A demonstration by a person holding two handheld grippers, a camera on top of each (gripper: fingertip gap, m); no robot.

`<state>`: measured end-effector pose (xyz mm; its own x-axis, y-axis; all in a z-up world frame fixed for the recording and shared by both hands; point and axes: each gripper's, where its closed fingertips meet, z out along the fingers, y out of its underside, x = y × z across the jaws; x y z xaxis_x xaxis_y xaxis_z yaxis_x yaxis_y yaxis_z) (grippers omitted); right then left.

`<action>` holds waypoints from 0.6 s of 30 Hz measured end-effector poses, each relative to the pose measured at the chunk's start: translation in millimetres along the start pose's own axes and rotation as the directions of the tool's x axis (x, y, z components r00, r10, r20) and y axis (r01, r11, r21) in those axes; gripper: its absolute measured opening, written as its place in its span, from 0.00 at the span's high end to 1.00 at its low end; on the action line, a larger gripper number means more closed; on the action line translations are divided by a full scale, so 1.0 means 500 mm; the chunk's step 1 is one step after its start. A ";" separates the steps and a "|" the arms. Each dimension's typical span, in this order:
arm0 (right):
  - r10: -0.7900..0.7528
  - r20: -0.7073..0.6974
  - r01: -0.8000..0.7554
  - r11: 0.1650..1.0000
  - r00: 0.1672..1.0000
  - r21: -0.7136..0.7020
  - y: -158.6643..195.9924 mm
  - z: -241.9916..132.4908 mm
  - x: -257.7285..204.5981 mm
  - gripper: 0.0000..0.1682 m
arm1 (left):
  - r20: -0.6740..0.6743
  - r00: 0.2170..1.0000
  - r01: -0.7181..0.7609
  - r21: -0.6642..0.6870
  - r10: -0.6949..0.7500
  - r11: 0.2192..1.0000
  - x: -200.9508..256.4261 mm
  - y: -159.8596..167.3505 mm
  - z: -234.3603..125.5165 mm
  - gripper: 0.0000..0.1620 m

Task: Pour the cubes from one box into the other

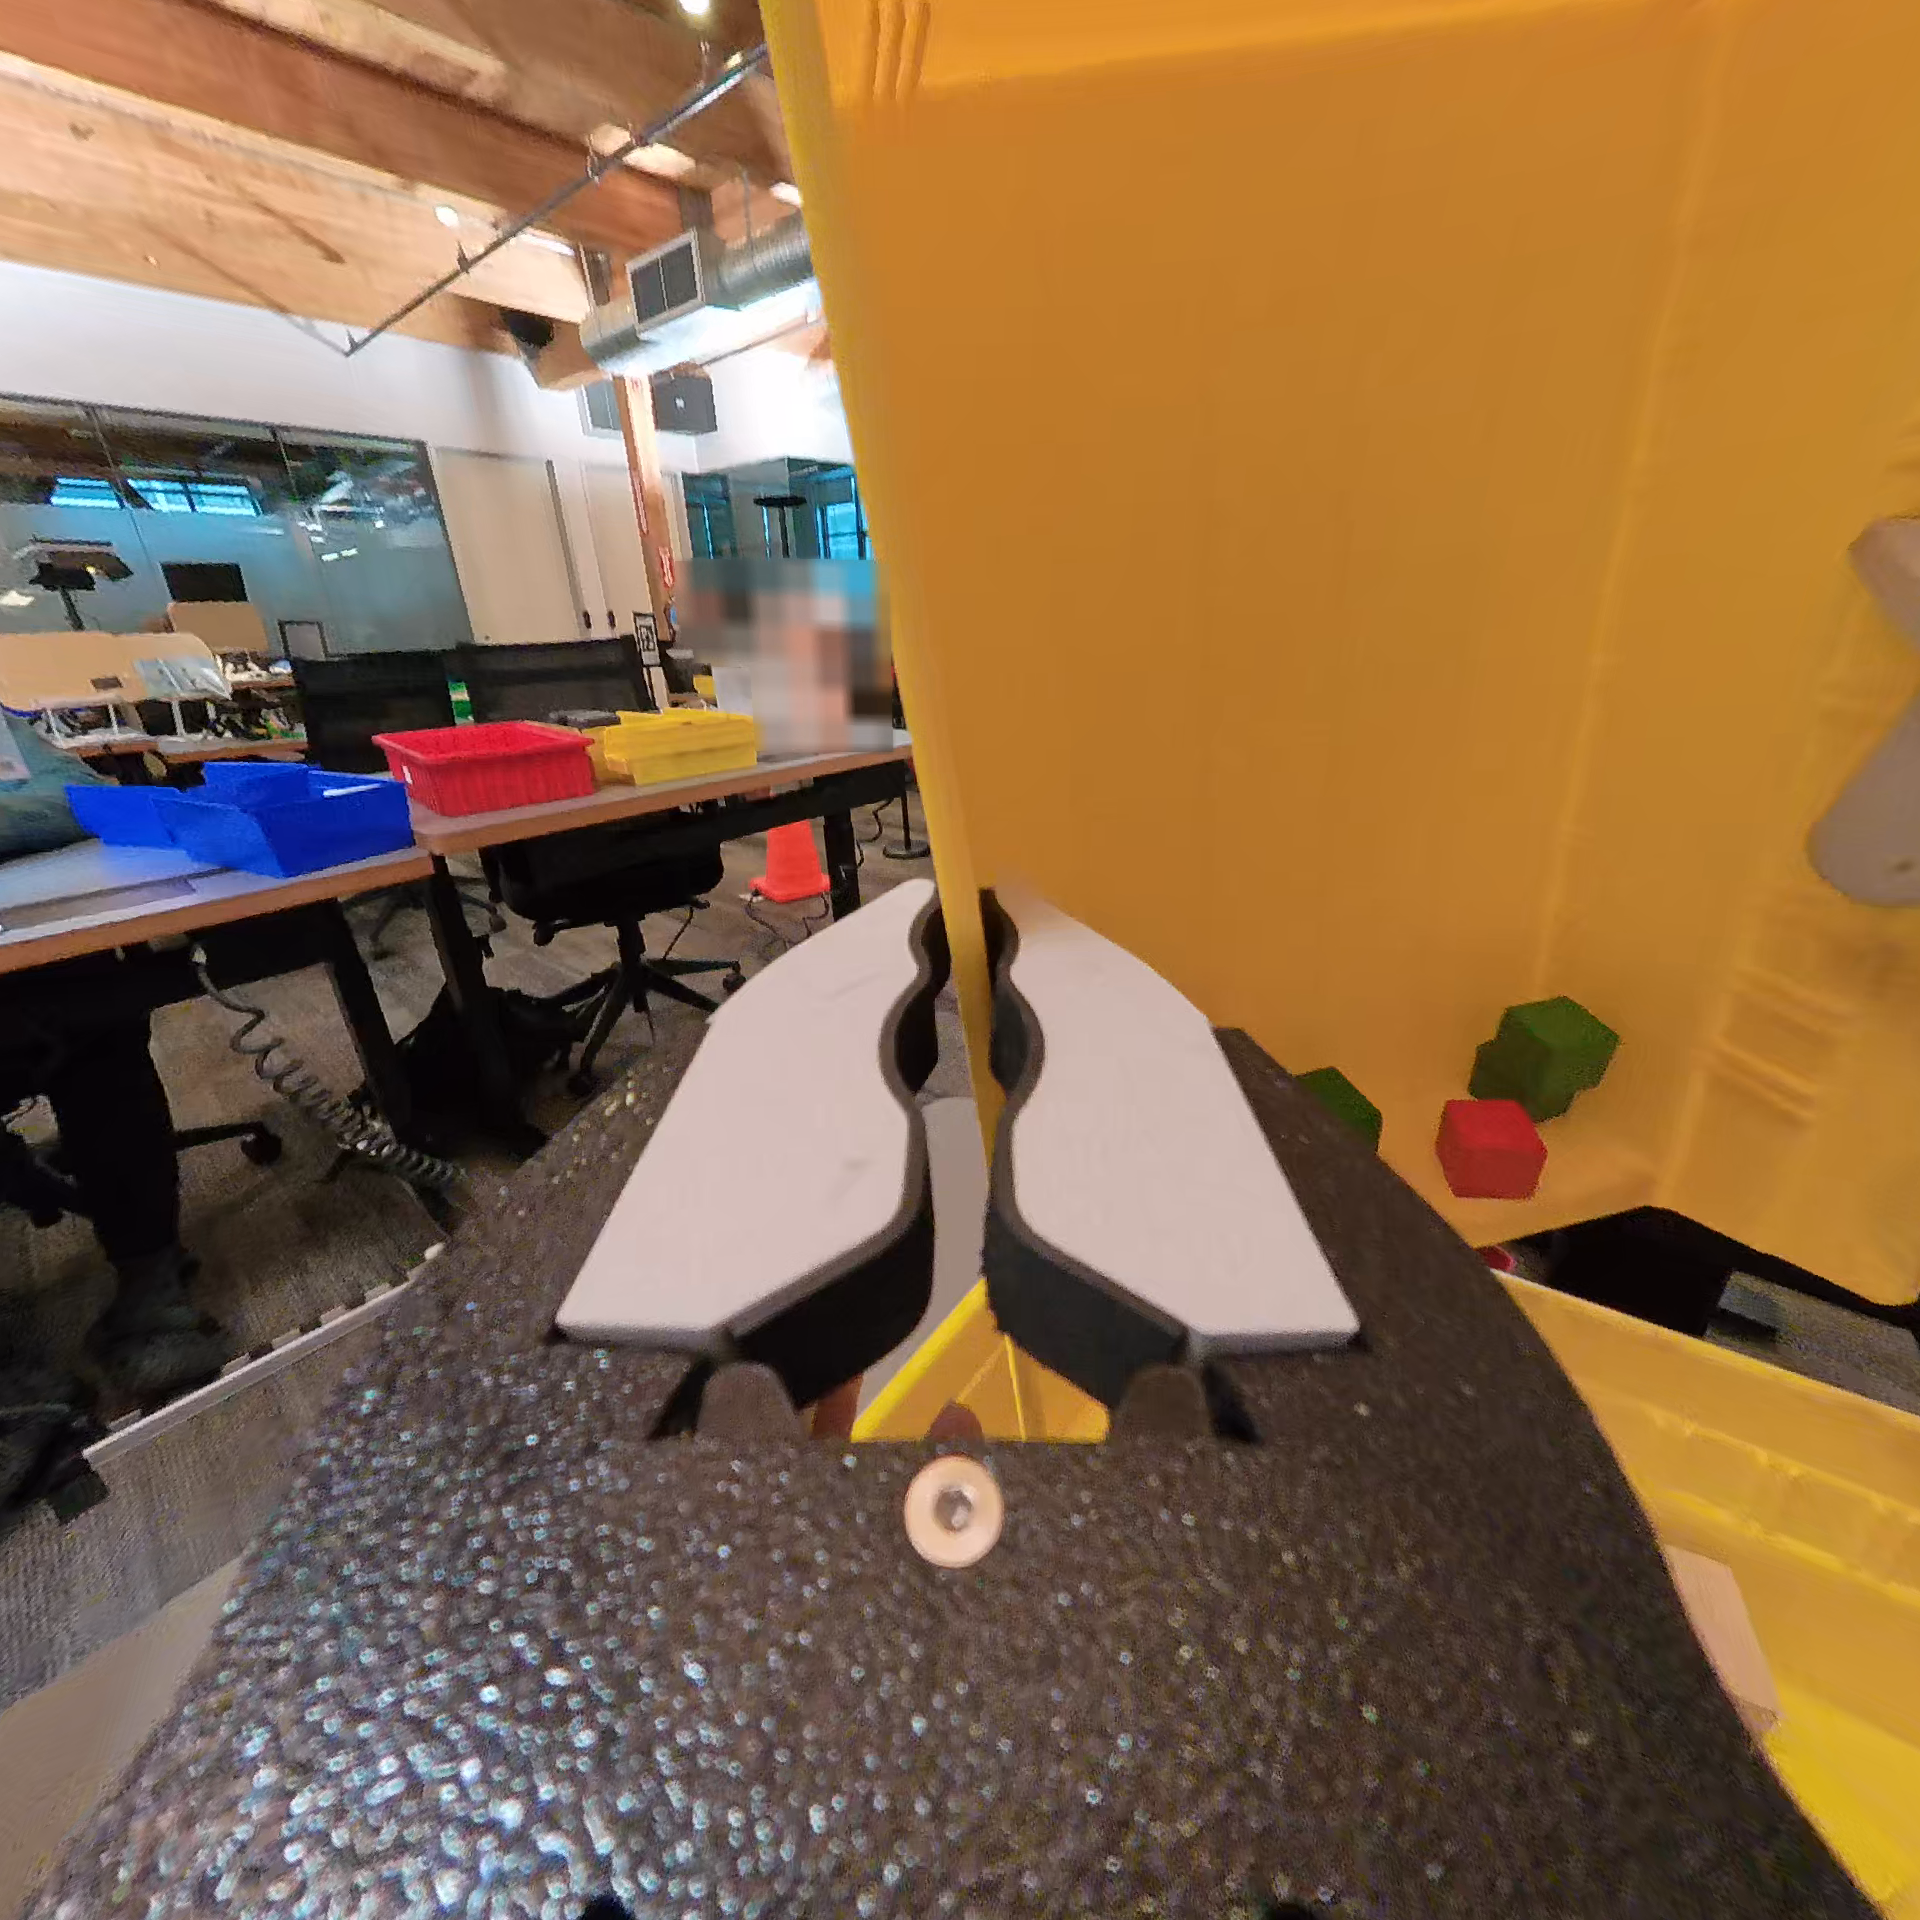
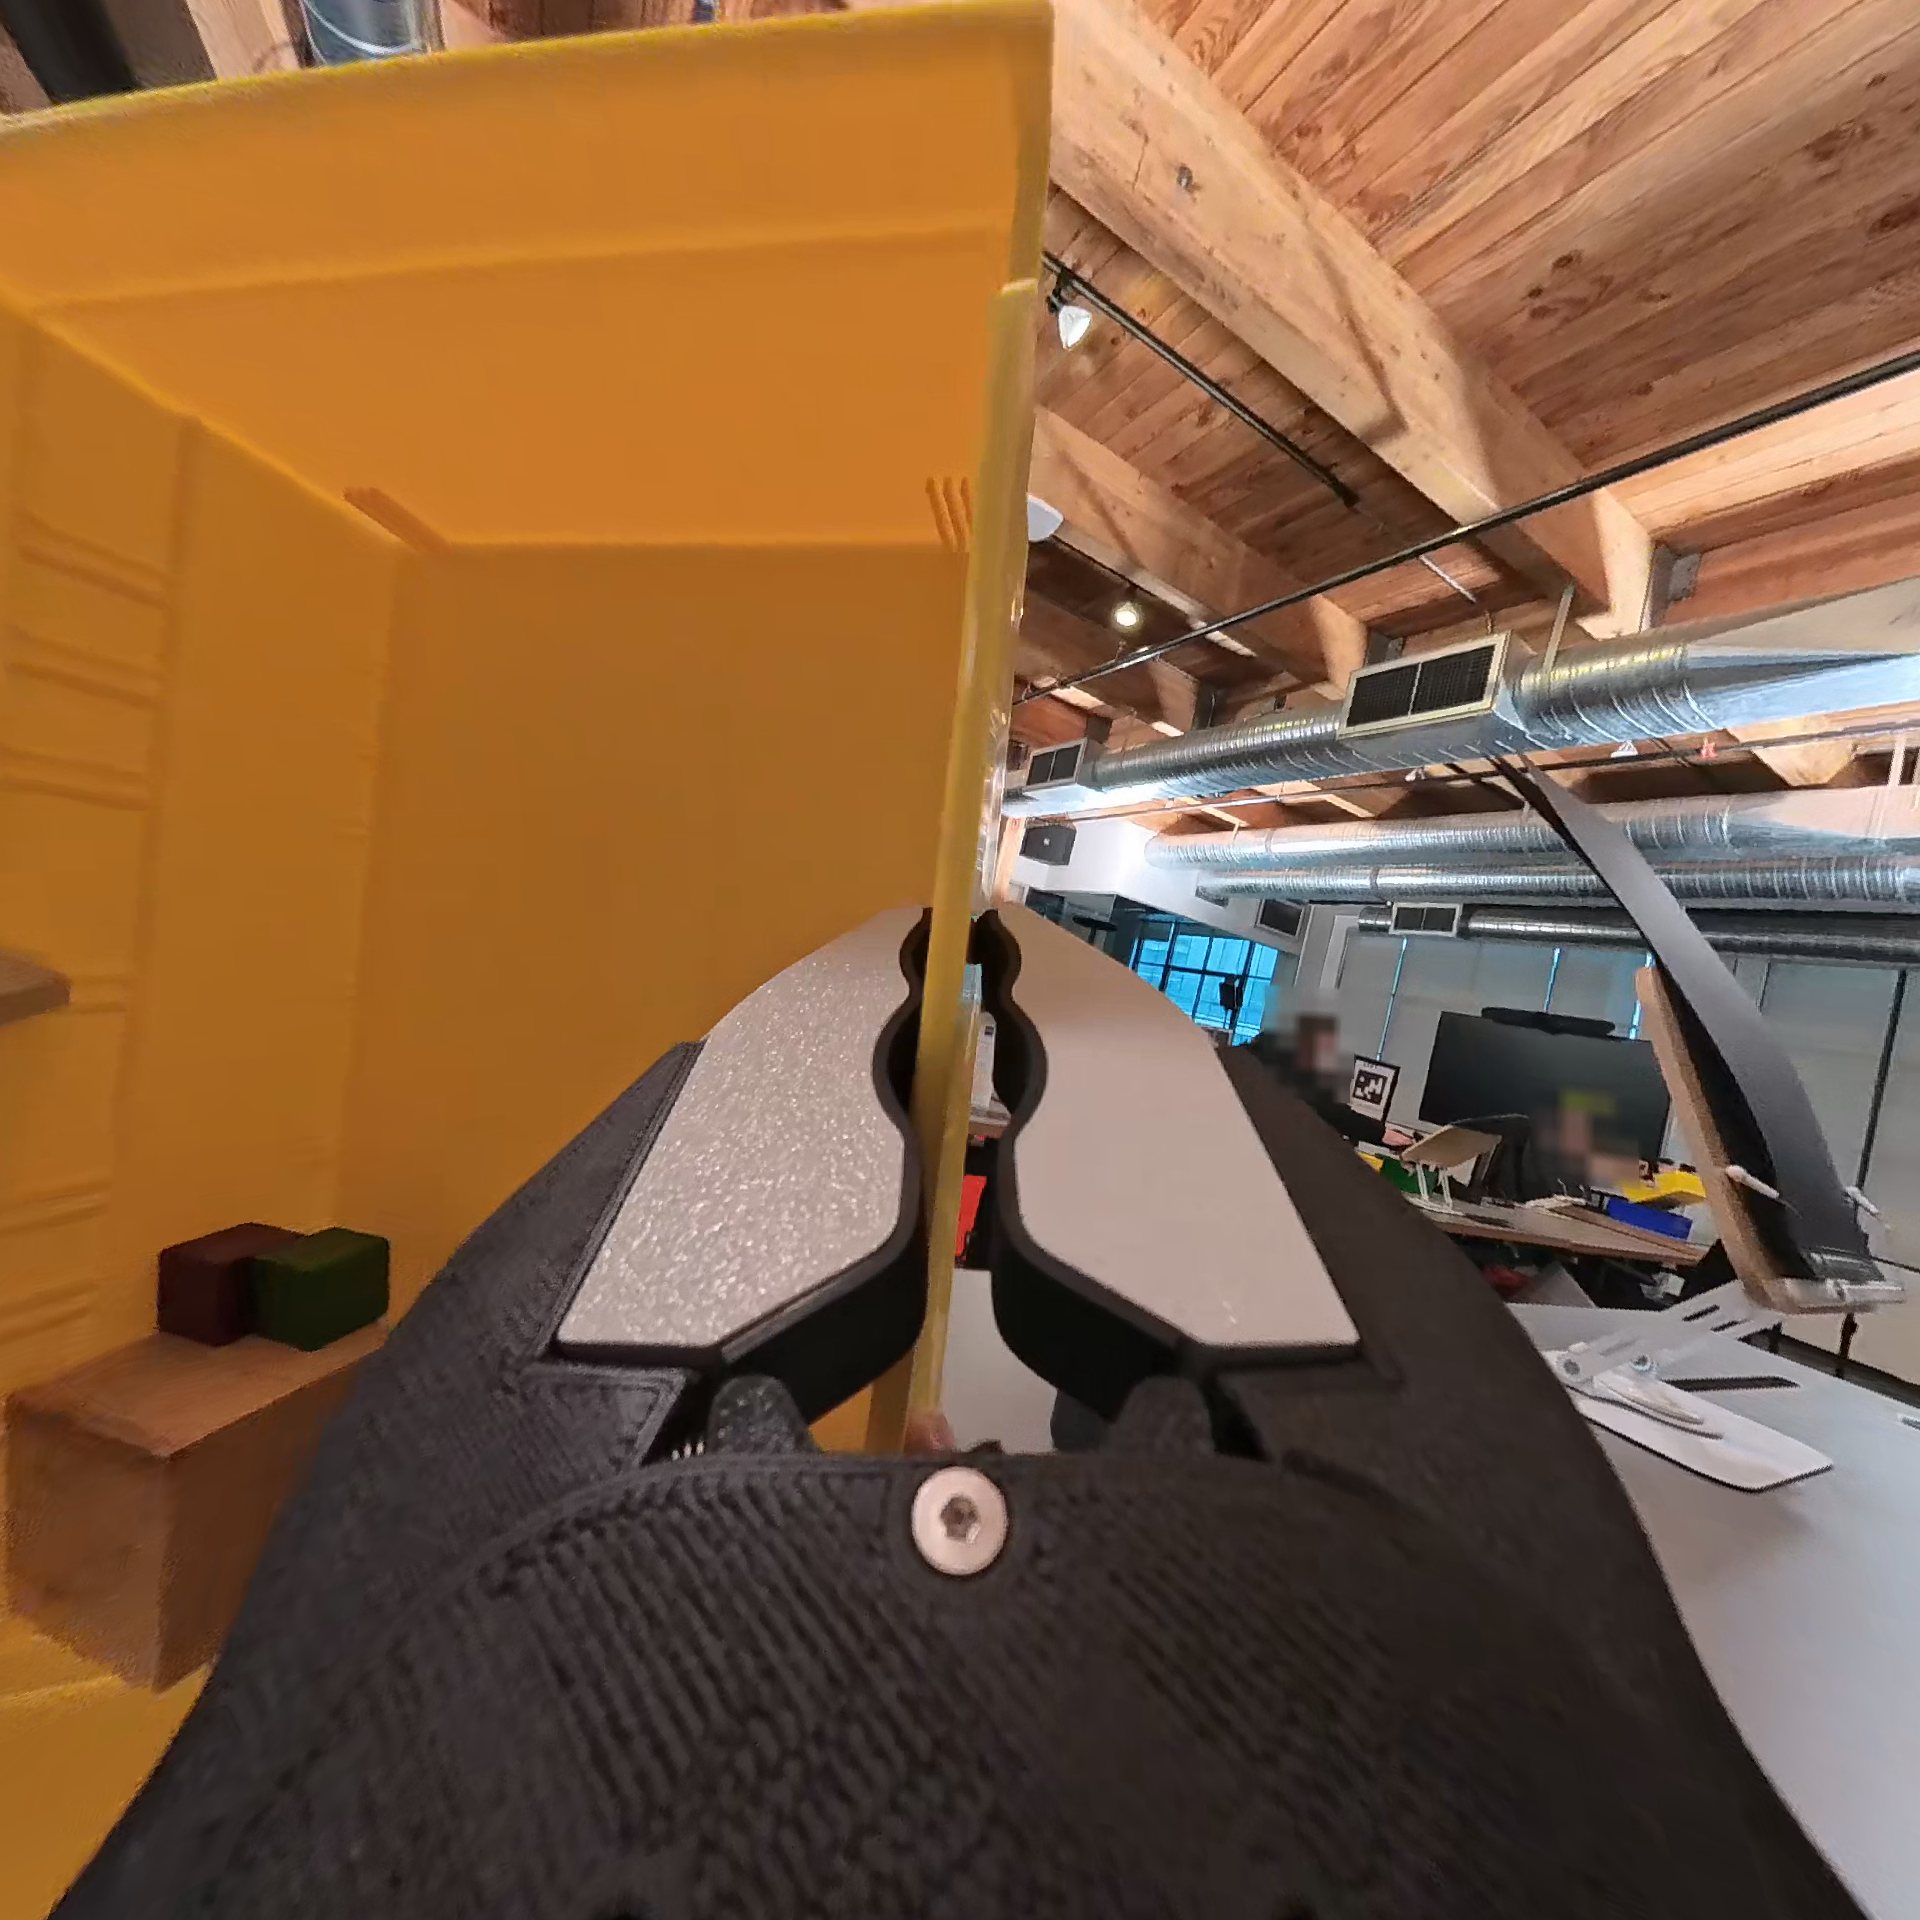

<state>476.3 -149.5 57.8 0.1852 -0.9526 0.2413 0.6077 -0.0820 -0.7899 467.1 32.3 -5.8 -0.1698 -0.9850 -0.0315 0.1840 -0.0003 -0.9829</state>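
Note:
A yellow box [image 1: 1299, 623] is held tipped up on its side between both grippers. My left gripper [image 1: 966, 925] is shut on one side wall, which runs edge-on between its fingers. My right gripper [image 2: 951, 930] is shut on the opposite wall [image 2: 977, 623]. Inside the box, near its low end, lie a green cube [image 1: 1548, 1055], a red cube [image 1: 1488, 1148] and a second green cube [image 1: 1340, 1103], half hidden by my finger. The right wrist view shows a dark red cube [image 2: 213, 1283] and a green cube [image 2: 322, 1286] above a pale wooden block [image 2: 156, 1455]. A second yellow box [image 1: 1745, 1455] sits below.
Behind stand office tables with a red bin [image 1: 488, 764], blue bins [image 1: 281, 816] and yellow bins [image 1: 675, 743], a black chair [image 1: 613, 883] and an orange cone [image 1: 792, 860]. On the grey table [image 2: 1766, 1610] to the right is a white stand with a strapped wooden board [image 2: 1745, 1164].

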 end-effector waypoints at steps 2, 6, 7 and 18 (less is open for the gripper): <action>0.022 -0.005 -0.022 0.999 1.000 0.046 -0.017 -0.006 0.009 0.95 | -0.002 1.000 -0.011 0.059 0.011 0.998 0.007 -0.023 -0.011 0.97; -0.001 -0.028 0.003 0.997 1.000 0.078 -0.043 -0.008 0.021 0.95 | -0.023 1.000 0.004 0.081 -0.003 0.997 0.018 -0.045 -0.011 0.97; 0.008 -0.025 -0.006 0.995 1.000 0.102 -0.055 -0.008 0.023 0.95 | -0.019 1.000 -0.005 0.111 0.007 0.994 0.020 -0.059 -0.014 0.97; 0.008 -0.002 -0.007 0.996 1.000 0.091 -0.044 -0.004 0.016 0.95 | -0.026 0.999 -0.028 0.080 0.031 0.996 0.013 -0.051 -0.020 0.97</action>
<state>462.9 -156.0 76.1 0.1879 -0.9539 0.2340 0.6744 -0.0479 -0.7368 451.8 27.6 17.4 -0.1890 -0.9797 -0.0662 0.2653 0.0140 -0.9641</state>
